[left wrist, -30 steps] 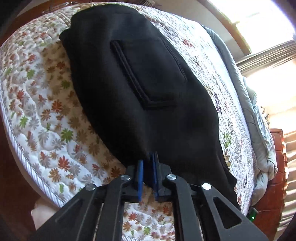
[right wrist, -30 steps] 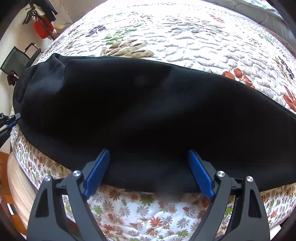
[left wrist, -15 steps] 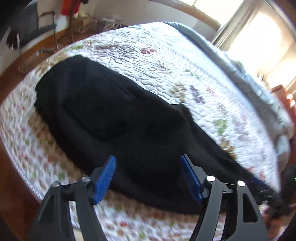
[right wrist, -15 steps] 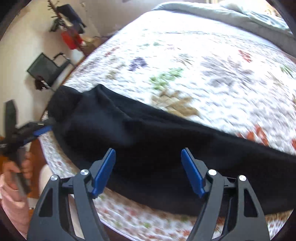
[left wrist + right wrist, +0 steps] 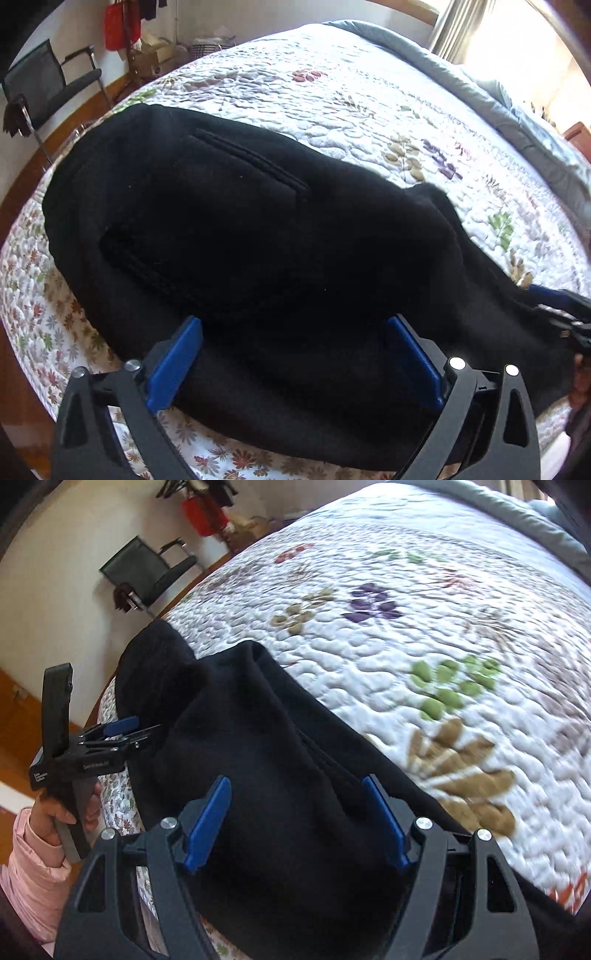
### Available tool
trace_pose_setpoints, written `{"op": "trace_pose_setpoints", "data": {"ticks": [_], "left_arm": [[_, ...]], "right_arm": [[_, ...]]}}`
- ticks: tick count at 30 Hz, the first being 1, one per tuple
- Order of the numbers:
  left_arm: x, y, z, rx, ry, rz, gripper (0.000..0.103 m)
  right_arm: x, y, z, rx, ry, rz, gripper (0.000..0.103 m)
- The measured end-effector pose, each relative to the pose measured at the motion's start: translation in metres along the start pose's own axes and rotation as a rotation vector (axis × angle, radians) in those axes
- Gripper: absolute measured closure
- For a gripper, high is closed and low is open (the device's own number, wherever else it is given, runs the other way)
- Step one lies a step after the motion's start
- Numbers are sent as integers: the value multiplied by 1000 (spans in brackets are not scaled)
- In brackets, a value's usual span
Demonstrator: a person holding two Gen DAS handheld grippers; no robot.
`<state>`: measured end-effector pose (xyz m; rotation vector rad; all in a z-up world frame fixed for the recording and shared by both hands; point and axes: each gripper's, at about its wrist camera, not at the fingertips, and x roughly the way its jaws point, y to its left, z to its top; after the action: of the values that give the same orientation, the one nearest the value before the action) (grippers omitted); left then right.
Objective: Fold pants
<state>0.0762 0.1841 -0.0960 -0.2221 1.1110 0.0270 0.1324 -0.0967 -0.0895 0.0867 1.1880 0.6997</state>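
- Black fleece pants are spread on the floral quilted bedspread.
- The left gripper has just been opened wide; nothing is clamped.
- The right gripper is held apart over the fabric.

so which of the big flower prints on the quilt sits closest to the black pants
The tan-brown flower print in the right wrist view; it runs right along the black pants, while the green print and purple print lie farther off.

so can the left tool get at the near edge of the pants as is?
Probably yes. The left tool is open, its jaws having just opened, over the pants on the quilt, nothing between. The right tool is off to the side.
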Motion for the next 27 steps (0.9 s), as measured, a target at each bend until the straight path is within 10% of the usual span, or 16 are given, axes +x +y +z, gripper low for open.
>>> {"op": "trace_pose_setpoints", "data": {"ticks": [7,12,19,27], "left_arm": [[-8,28,3,-170,-23,-126,4],[-9,31,1,-191,-36,-119,4],[-4,19,1,-138,-46,-33,4],[-4,-2,-3,-55,-33,84,4]], "right_arm": [[37,4,20,-95,81,42,36],[34,1,23,-147,68,4,101],[2,-4,41,-115,-84,36,101],[28,-18,35,-47,-19,-42,83]]}}
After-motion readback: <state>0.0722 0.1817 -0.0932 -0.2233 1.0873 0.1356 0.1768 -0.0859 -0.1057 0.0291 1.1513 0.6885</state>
